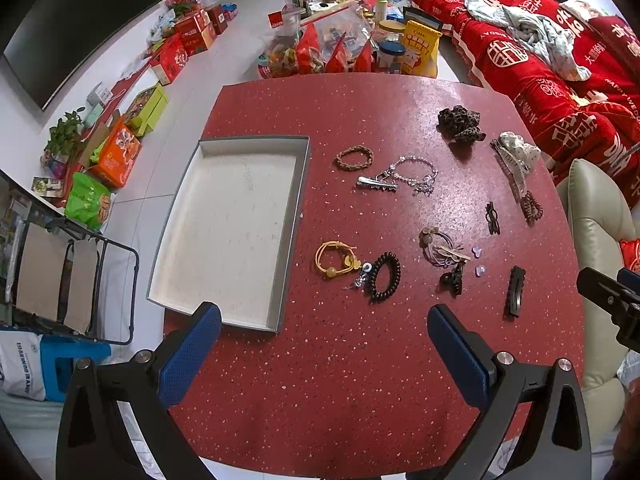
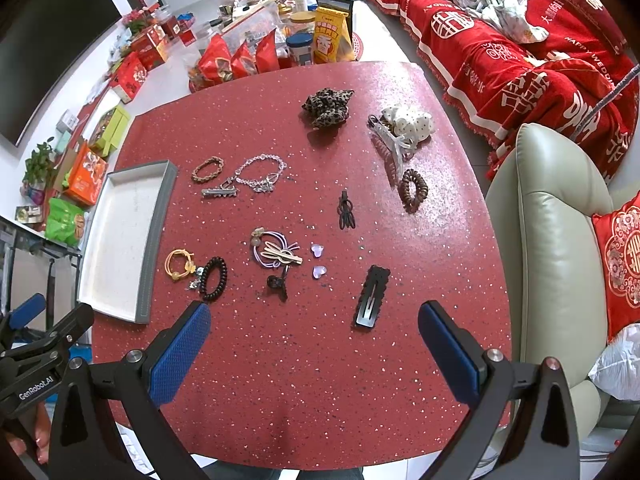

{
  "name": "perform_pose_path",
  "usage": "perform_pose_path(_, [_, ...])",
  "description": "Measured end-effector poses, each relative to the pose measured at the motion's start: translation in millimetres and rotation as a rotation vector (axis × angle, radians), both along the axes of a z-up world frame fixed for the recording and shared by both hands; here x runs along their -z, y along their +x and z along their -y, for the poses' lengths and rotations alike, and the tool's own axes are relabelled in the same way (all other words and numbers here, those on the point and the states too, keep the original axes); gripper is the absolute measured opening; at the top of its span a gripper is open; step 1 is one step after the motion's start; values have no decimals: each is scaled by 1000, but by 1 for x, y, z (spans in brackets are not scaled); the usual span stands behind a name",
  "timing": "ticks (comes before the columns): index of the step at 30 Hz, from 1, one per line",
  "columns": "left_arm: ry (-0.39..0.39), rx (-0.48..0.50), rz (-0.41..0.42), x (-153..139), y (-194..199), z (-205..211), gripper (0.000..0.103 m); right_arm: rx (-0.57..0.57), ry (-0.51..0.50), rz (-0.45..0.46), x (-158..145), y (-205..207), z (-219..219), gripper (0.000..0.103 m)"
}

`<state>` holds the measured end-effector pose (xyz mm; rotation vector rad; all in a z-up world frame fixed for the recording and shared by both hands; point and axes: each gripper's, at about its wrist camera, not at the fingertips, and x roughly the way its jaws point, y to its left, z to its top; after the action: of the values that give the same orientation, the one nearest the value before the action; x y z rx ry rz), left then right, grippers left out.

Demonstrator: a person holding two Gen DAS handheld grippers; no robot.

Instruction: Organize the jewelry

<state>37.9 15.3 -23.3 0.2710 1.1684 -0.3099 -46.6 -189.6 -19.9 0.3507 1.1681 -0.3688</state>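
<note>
Two hand-held grippers hover over a red speckled tabletop (image 1: 360, 380) strewn with jewelry and hair accessories. The left hand-held gripper (image 1: 324, 320), at the bottom of the left wrist view, has its blue-padded fingers spread wide and grasps nothing; the right hand-held gripper (image 2: 314, 318), at the bottom of the right wrist view, is likewise released and empty. An empty grey-rimmed tray (image 1: 294, 216) lies at centre left of the left wrist view. Just right of it sit a yellow cord bracelet (image 1: 334, 259) and a dark beaded bracelet (image 1: 385, 276), close together. Higher in the frame lie a brown braided bracelet (image 1: 354, 158), a silver hair clip (image 1: 377, 184) and a silver chain bracelet (image 1: 416, 174). A flat black hair clip (image 2: 372, 295) rests in the lower centre of the right wrist view, with two lilac hearts (image 2: 318, 260) and a tangle of purple hair ties (image 2: 274, 254) to its left. A leopard-print scrunchie (image 2: 328, 106) sits toward the upper centre.
</note>
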Motion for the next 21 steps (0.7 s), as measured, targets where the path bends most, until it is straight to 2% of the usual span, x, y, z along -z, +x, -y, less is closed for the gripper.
perform_pose_path(21, [5,4,-6,5,-9,-4,103,-1,2,-2,-1,0,0,103])
